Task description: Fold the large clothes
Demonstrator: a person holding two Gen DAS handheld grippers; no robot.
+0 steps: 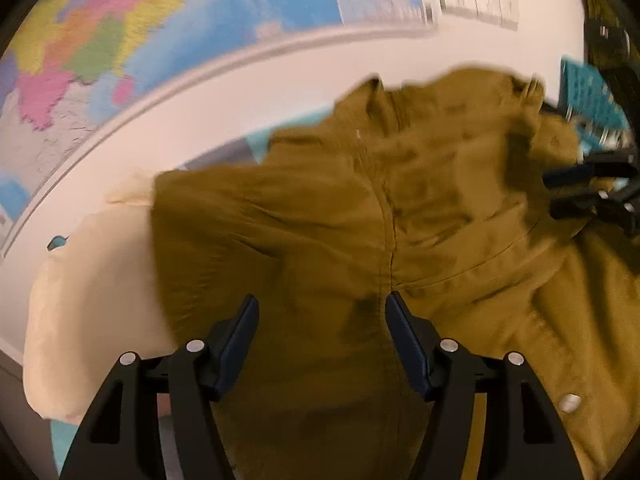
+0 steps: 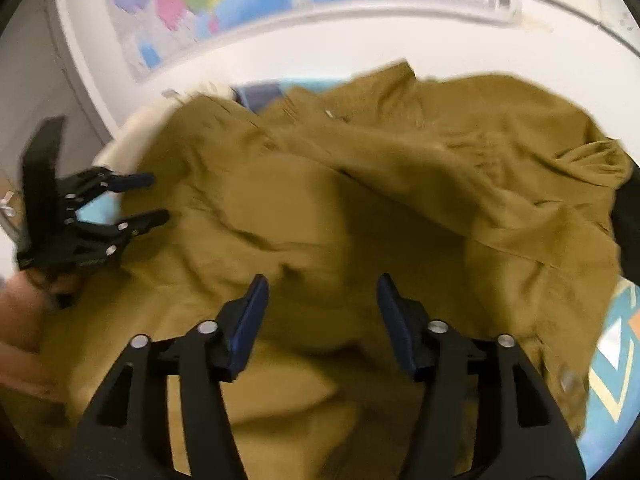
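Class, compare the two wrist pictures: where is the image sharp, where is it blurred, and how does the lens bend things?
Left wrist view: tongs crisp, mustard shirt and wall map smeared, map border bowed. Right wrist view: tongs sharp, shirt soft, dark corners.

My work surface wears a teal patterned cover (image 2: 612, 396), showing only at the edges; the mustard shirt (image 2: 360, 208) sprawls rumpled across most of it; a cream cloth (image 1: 92, 312) lies beside it, partly tucked beneath.
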